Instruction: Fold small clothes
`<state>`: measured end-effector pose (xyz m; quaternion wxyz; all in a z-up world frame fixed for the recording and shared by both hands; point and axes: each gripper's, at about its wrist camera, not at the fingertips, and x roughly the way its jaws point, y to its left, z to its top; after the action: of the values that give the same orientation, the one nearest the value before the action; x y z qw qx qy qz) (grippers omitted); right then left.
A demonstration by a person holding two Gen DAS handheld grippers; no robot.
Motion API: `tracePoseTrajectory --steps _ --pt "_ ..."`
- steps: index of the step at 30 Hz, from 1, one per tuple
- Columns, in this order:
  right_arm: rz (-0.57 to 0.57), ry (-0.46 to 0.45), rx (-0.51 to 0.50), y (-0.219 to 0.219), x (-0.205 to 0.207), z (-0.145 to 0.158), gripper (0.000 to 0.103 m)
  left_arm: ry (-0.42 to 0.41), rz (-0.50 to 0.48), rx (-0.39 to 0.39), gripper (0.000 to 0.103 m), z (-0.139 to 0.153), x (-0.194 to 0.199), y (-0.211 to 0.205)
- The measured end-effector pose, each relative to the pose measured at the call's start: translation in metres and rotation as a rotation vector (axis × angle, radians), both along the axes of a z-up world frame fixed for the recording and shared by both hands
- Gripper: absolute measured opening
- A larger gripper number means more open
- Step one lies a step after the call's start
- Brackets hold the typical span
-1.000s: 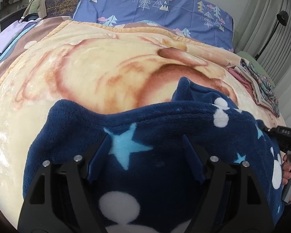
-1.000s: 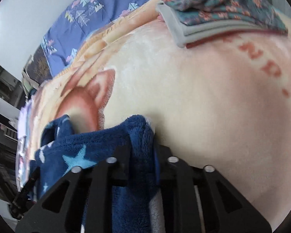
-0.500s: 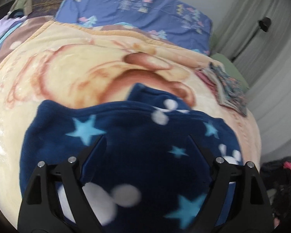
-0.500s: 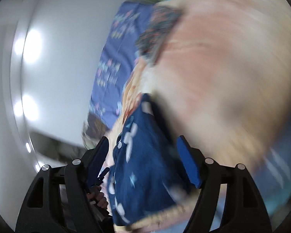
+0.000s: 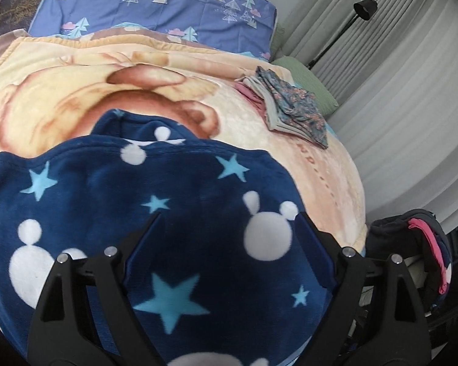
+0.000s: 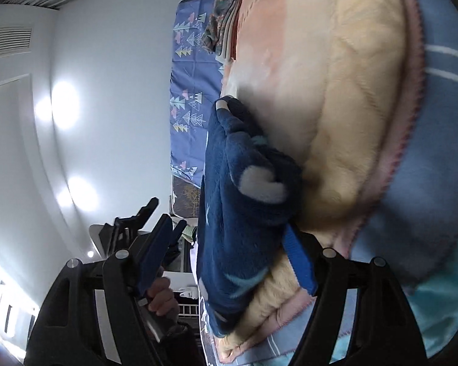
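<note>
A navy fleece garment (image 5: 155,213) with light blue stars and white dots lies spread on the cream bear-print blanket (image 5: 61,97), a fold along its far edge. My left gripper (image 5: 226,225) is open just above the garment's near part, holding nothing. In the right wrist view, rolled on its side, the garment (image 6: 244,189) shows edge-on at the bed's edge. My right gripper (image 6: 226,231) is open with the garment's edge between the jaws, not clamped. The other gripper's handle and hand (image 6: 158,302) show behind.
A stack of folded clothes (image 5: 287,106) lies at the far right of the bed. A blue tree-print pillow (image 5: 155,3) is at the head. A dark pile with a pink strap (image 5: 418,256) sits off the bed's right edge, near curtains and a lamp (image 5: 363,9).
My right gripper has let go of the garment's corner, opened, and rolled onto its side. My left gripper stays open and has drawn back and swung right. The garment lies flatter.
</note>
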<state>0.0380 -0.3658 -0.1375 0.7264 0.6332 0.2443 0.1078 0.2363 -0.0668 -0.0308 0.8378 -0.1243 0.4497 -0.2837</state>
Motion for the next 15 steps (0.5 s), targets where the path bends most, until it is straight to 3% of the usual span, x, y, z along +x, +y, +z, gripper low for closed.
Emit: tracePoseTrajectory --steps 3,8,12,13,14,15 --pt "-0.031 0.032 -0.031 -0.004 0.007 -0.005 0.073 0.008 -0.02 0.014 0.088 -0.004 0.002 -0.01" --pt "-0.08 0.1 -0.189 0.004 0.009 0.009 0.073 0.027 -0.053 0.047 0.088 -0.013 0.007 -0.025" --pt "-0.119 0.077 -0.221 0.009 0.022 0.004 0.074 0.066 -0.073 0.048 0.088 -0.024 0.012 -0.035" --pt "-0.144 0.065 -0.225 0.01 0.025 0.006 0.068 0.074 -0.082 0.057 0.088 -0.027 0.013 -0.038" --pt "-0.157 0.066 -0.251 0.011 0.025 0.01 0.047 0.08 -0.089 0.063 0.088 -0.03 0.013 -0.041" --pt "-0.159 0.061 -0.32 0.017 0.028 0.021 0.037 0.087 -0.095 0.068 0.088 -0.033 0.014 -0.043"
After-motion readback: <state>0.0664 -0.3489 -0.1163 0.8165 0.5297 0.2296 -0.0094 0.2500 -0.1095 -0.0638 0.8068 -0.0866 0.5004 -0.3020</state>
